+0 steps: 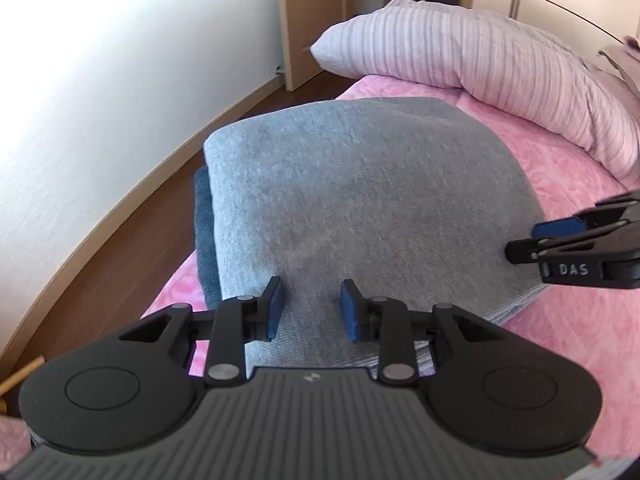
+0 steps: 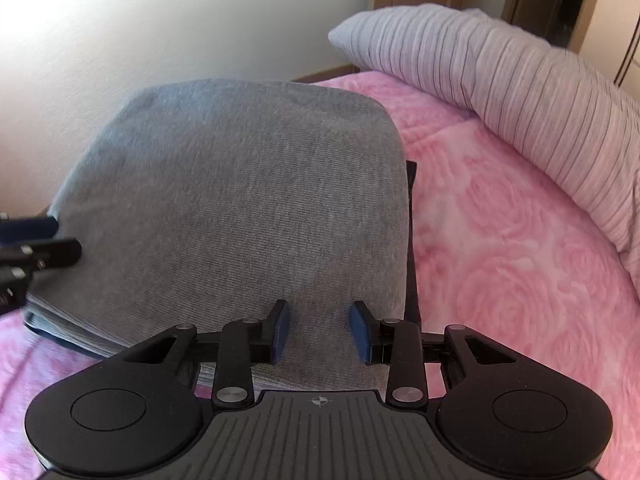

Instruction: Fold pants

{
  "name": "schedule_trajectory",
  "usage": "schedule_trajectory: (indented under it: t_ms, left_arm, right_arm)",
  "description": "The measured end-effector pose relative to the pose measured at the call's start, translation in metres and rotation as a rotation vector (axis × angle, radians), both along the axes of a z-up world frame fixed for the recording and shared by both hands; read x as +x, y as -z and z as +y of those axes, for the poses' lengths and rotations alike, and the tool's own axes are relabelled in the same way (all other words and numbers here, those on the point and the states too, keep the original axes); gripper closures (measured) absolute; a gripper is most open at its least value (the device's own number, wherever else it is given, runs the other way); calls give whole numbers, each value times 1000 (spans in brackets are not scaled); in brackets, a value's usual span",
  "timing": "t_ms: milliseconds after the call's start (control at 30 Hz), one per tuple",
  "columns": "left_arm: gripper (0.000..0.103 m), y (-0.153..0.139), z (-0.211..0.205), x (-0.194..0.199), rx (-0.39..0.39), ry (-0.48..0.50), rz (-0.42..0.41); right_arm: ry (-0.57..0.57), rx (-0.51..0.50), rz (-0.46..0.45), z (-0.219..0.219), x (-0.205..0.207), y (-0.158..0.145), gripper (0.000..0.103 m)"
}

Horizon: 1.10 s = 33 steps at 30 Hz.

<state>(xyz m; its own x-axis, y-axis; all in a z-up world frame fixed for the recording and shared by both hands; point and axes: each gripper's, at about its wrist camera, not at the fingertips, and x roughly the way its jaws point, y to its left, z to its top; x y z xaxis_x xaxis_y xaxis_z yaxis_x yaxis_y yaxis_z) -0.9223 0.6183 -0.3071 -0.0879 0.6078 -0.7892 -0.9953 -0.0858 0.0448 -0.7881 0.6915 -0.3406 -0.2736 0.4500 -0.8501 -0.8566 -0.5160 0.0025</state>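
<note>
Grey folded pants (image 1: 360,200) lie long axis toward the pillow (image 1: 480,52); both grippers' fingers (image 1: 274,306) gape empty.

Bright daylight washes out the wall (image 1: 100,80) at left; fisheye bending and slight blur throughout.

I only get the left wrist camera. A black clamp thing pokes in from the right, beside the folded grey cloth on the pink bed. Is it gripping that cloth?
Observer: No. In the right wrist view the right gripper has its jaws apart over the near edge of the folded grey knit pants, with nothing pinched between them.
Operator: On my side something blue sticks out from under the grey. Does anything show on the other side?
Observer: Yes, a thin dark layer peeks out from under the pants along their right edge. I cannot tell what it is.
</note>
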Motion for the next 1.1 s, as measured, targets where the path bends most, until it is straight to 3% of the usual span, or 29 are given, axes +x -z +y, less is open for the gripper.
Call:
schedule_trajectory:
  t_ms: [67,133,200,333,633,867,1100]
  left_arm:
    - [75,-13,-2,-2,-23,-39,-30]
    - [75,-29,-11,-3,-24,-67,-62]
    - [69,-47,-18,-1,-24,-78,-79]
    - [63,-94,-42,7,-18,-87,-94]
    - [39,-187,-102,38,39,-88,-45]
    - [24,-229,-154,59,83,-75,-47]
    - [11,-256,-199,75,116,-78,-49]
  right_arm:
    - [35,-29,46,2,7,-15,69]
    - [62,-11,131,-8,20,-33,53]
    - [93,10,171,-19,27,-52,45]
    - [118,6,214,-37,36,-94,44]
    - [93,31,284,-94,62,-188,43]
    - [116,11,352,-140,89,-235,42]
    - [92,58,294,-191,105,-267,42]
